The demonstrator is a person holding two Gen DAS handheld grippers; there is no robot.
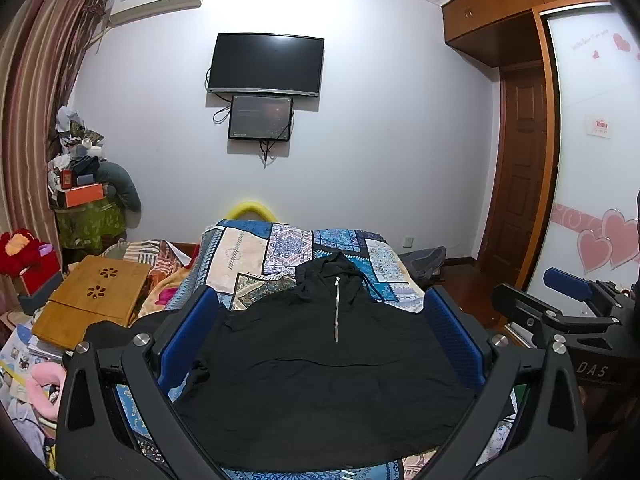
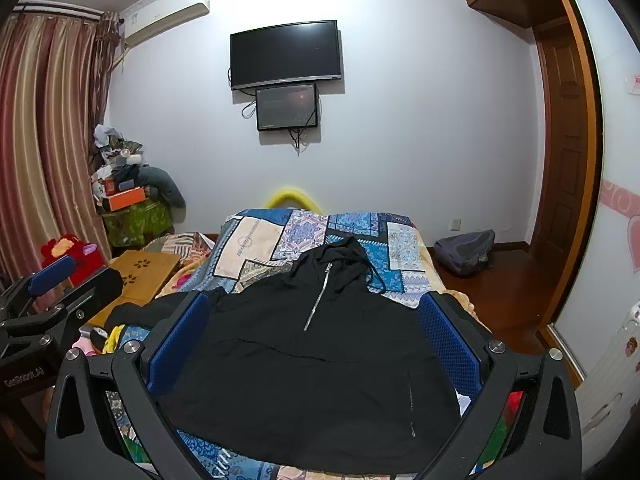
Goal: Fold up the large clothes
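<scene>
While both claws hang spread, left claw (image 1: 320,336), right claw (image 2: 314,340), soft black hoodie (image 1: 320,360), patchwork quilt (image 1: 248,252)

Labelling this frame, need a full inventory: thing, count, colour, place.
hoodie: 1, black, flat on the bed
bedspread: 1, blue patchwork, on the bed
screens: 2, black, on the wall
air conditioner: 1, white, top left
curtain: 1, striped brown, left
lap desk: 1, wood, left of the bed
backpack: 1, grey, on the floor, right
left tool: 1, black with blue pads, open over the hoodie
right tool: 1, same, open
</scene>
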